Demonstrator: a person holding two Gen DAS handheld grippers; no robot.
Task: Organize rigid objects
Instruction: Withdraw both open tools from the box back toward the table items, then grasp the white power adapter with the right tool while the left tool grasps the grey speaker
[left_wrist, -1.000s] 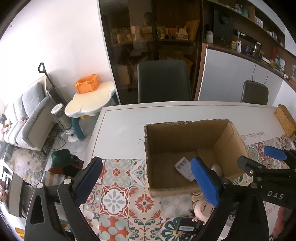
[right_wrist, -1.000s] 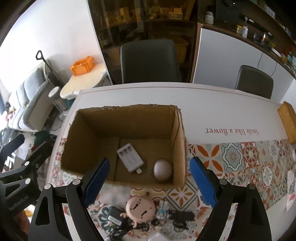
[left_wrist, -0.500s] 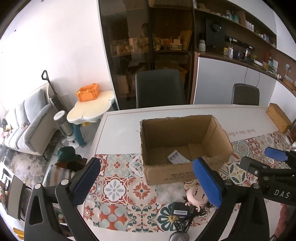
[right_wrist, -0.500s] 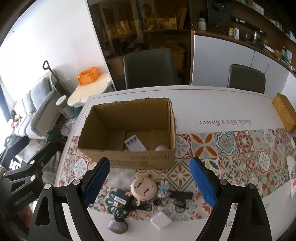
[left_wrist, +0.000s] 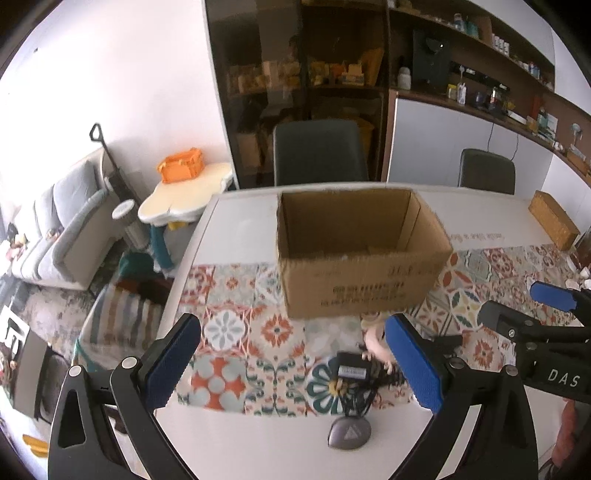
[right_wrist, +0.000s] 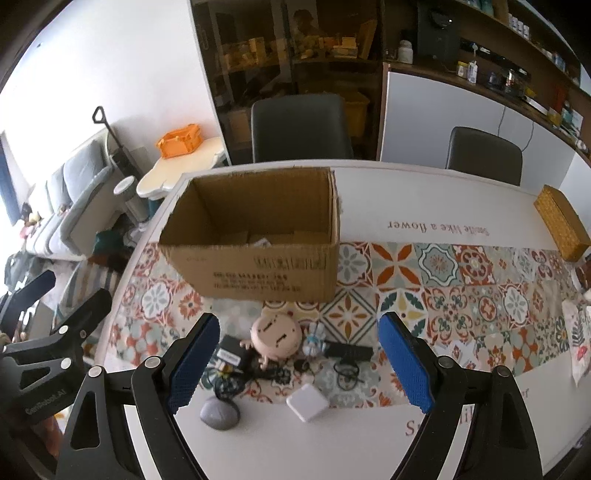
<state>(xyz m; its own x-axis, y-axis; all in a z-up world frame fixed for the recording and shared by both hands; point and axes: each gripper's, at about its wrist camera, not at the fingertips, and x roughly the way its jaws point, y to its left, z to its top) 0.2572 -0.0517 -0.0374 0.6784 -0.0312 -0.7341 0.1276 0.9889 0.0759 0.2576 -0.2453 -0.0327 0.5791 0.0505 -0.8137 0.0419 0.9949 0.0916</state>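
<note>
An open cardboard box (right_wrist: 258, 258) (left_wrist: 354, 266) stands on the patterned table runner (right_wrist: 443, 295). In front of it lie a pink round doll head (right_wrist: 275, 334), a black adapter (right_wrist: 231, 350) (left_wrist: 351, 369) with tangled cables, a small black bar (right_wrist: 349, 350), a white square charger (right_wrist: 307, 402) and a grey rounded stone-like piece (right_wrist: 219, 413) (left_wrist: 349, 435). My right gripper (right_wrist: 299, 369) hangs open above this pile, holding nothing. My left gripper (left_wrist: 291, 369) is open and empty too, over the runner left of the pile. Little of the box's inside shows.
A woven yellow box (right_wrist: 561, 221) sits at the table's far right edge. Two dark chairs (right_wrist: 301, 125) stand behind the table. A cream side table with an orange crate (right_wrist: 179, 140) and a grey sofa (right_wrist: 70, 192) are off to the left.
Both grippers have pulled back from above the box toward the table's near edge. The box looks smaller and farther, and the pile of small objects has come into view.
</note>
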